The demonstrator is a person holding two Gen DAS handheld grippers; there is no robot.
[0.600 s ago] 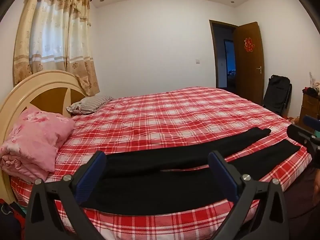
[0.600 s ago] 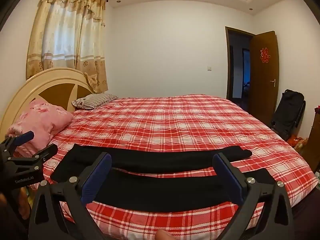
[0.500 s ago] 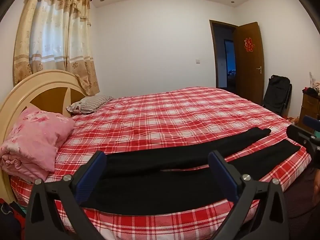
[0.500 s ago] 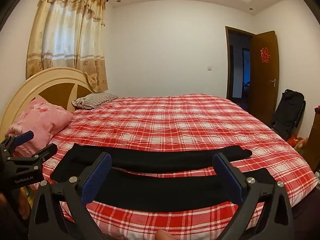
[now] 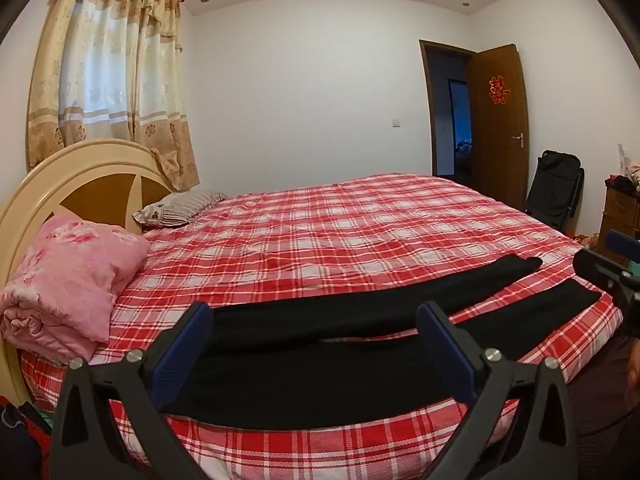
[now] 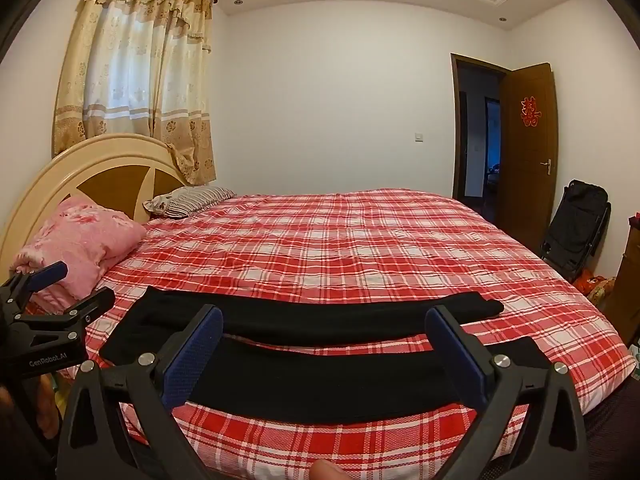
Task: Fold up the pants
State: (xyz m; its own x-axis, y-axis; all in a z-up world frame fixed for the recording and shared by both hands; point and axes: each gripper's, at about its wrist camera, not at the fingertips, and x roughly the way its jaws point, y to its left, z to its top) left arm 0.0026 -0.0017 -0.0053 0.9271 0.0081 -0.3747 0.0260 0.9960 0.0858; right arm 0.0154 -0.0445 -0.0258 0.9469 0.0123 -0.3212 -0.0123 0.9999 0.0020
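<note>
The black pants [image 5: 320, 344] lie spread flat along the near edge of the bed [image 5: 340, 232], on its red plaid cover, waist end toward the headboard and the two legs running off toward the foot, a narrow strip of plaid showing between them. They look like a soft, thin knit: light, limp, with no stiffness to hold a shape, so I judge they will sag and drag wherever they are not supported, and may cling a little to the woven cover. The sensible holds seem to be the edges, a pinch at the waistband corner and another at a cuff, so that one leg can be carried over the other without bunching.

In the left wrist view the left gripper [image 5: 316, 344] hangs with its jaws wide apart and nothing between them; the waist section sits at 12 o'clock just beyond the fingertips, the far leg's cuff out at about 2 o'clock. The right gripper [image 6: 324, 344] is likewise spread and empty in its own view, with the middle of the legs at 12 o'clock, the waist end off at 10 o'clock and the cuffs at 2 and 3 o'clock. Neither touches the cloth as far as I can tell. A pink quilt [image 5: 68, 276] is piled by the headboard, well apart from the pants
</note>
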